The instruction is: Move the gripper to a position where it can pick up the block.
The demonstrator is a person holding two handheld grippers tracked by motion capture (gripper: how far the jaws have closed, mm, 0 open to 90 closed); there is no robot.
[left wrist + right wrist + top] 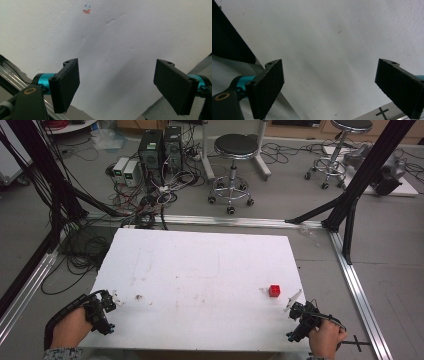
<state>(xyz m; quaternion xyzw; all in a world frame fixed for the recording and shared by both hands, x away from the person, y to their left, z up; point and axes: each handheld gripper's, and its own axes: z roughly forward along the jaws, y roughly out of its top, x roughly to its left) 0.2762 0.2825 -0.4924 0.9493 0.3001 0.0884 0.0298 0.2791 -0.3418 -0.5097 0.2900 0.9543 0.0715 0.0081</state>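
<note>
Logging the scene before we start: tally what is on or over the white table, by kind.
Small red cube-shaped block: 1
Hand-held black two-jaw grippers, left gripper and right gripper, both open: 2
Total: 3, on the white foam board table.

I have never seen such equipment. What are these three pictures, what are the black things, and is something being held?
No robot here: a person holds a hand tool with two black jaws in each hand. The high view looks down on a white board. The left gripper sits at its near left corner, the right gripper at its near right. The other two pictures come from cameras riding on each tool, looking along its jaws. Both the left gripper and the right gripper stand wide open, holding nothing. One small red cube lies on the board, just ahead of the right gripper.
</note>
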